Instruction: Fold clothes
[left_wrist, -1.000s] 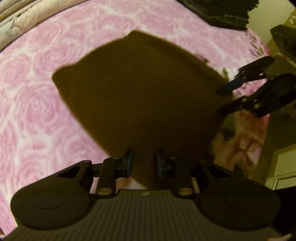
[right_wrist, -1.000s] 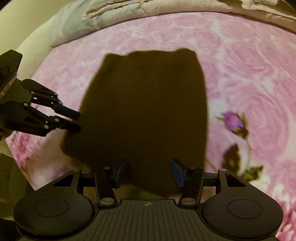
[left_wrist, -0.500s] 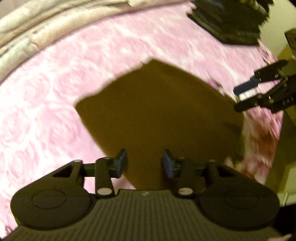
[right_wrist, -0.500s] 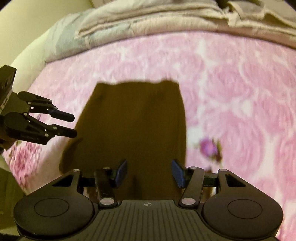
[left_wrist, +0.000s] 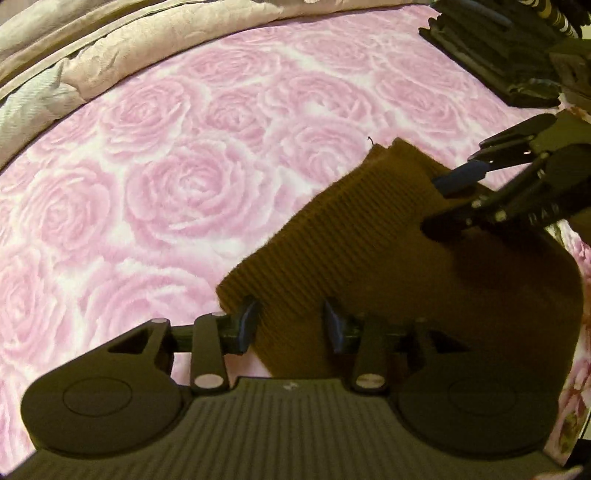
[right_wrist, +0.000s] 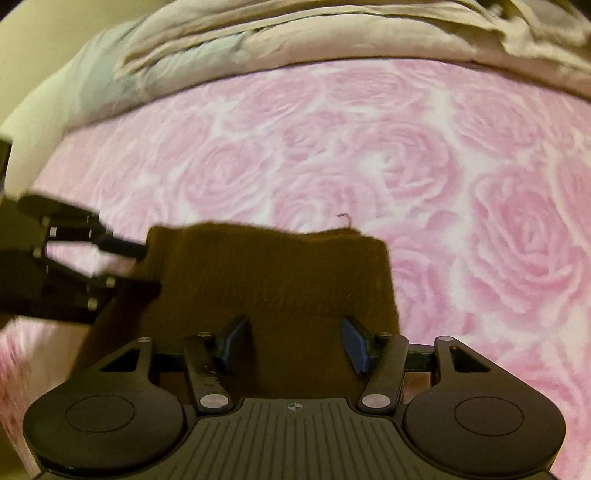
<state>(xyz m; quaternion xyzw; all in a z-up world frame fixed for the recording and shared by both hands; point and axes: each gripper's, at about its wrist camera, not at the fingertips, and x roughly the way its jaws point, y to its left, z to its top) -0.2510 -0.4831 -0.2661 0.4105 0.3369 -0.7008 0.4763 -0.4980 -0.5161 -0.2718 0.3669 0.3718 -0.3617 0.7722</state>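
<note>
Bed, pink rose-print blanket (left_wrist: 177, 184); on it brown ribbed garment (left_wrist: 369, 240), beige quilt (right_wrist: 332, 33), dark folded stack (left_wrist: 491, 40)

home bedroom; work surface is a bed with a pink rose-print blanket (left_wrist: 192, 177) spread flat; rumpled beige duvet (right_wrist: 332, 33) bunched along the far edge; stack of dark folded clothes (left_wrist: 498, 48) at one corner; brown ribbed garment (left_wrist: 369, 236) laid on the blanket; yellowish wall (right_wrist: 55, 29) behind

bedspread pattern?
Pink roses on white, covering the bedspread; clearest in the left wrist view.
</note>
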